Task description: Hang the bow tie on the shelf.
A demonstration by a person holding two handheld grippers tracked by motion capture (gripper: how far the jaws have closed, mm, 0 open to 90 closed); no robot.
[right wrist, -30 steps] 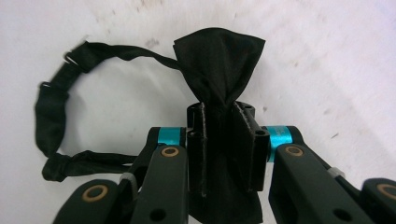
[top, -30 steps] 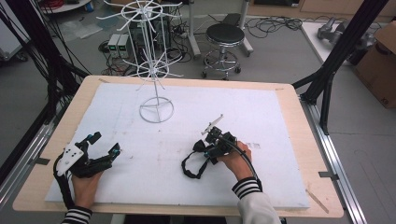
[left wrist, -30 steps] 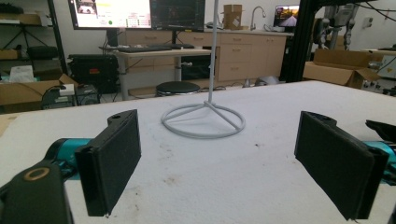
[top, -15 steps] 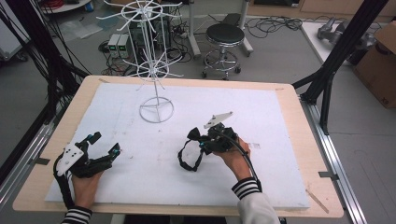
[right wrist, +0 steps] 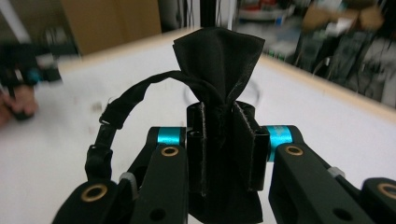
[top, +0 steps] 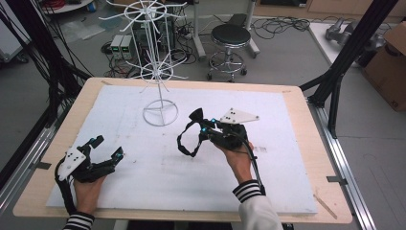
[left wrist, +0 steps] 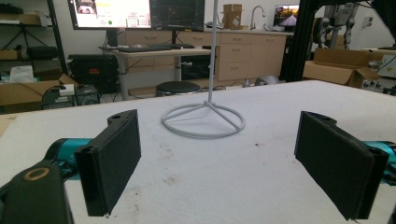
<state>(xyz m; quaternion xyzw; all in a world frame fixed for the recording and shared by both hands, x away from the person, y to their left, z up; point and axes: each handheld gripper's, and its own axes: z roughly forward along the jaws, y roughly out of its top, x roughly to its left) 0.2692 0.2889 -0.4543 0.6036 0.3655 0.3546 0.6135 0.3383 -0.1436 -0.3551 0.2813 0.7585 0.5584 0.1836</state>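
Two grippers, one black cloth item and one wire stand occupy the white mat (top: 143, 187) on the wooden table (top: 57, 143).

Nearest the person, at the mat's front left, the left gripper (top: 106, 152) rests low in the left hand (top: 86, 184), its jaws spread wide apart with nothing between them; the left gripper view shows bare mat between the two pads (left wrist: 112, 163).

Farther in, near the middle of the mat, the right gripper (top: 207, 128) is held up off the surface by the right hand (top: 239, 155) (a striped cuff shows at the wrist). Its jaws are closed tight on a single black cloth piece (right wrist: 219, 70), which the right gripper view shows bunched between them, its long axis running along the jaws and fanning out past their tips. One black strap (top: 184, 141) hangs from it in a loop on the side toward the left gripper, dangling toward the mat.

Beyond, just past the cloth and to its left, stands one white wire stand (top: 160, 112), upright on a ring base with two tiers of spokes.

Behind the table are a round stool (top: 231, 36), cables on the floor and a cardboard box (top: 388, 62) at the right.
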